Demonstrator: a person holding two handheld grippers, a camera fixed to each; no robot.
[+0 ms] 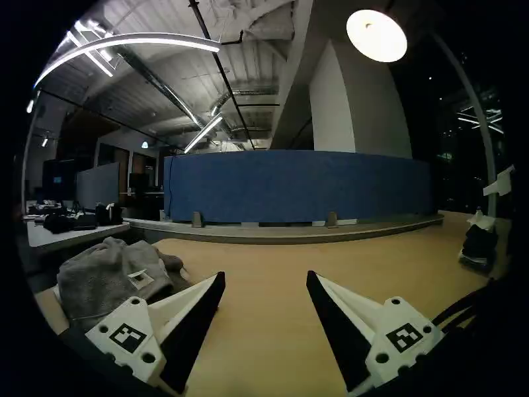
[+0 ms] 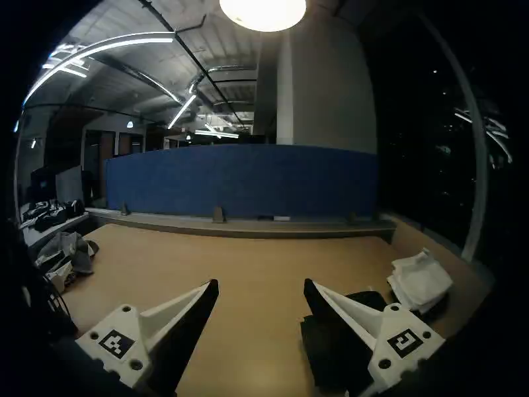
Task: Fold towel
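Grey towel [image 1: 109, 274] by left gripper [image 1: 265, 274], perhaps white cloths [image 2: 420, 281] by right gripper [image 2: 260, 282]

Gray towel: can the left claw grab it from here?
Probably yes. The gray towel sits just beside the open left claw, off to its left, with nothing in between. It would need to swing over.

Light wooden counter [image 1: 264, 291]. A crumpled grey towel [image 1: 109, 278] bearing a small white tag lies at its left edge. Near the right edge lies a stack of folded white cloths [image 2: 420, 281], and just beside it, toward the middle, a folded dark cloth [image 2: 340, 331]. A blue partition [image 2: 241, 182] stands along the far edge.
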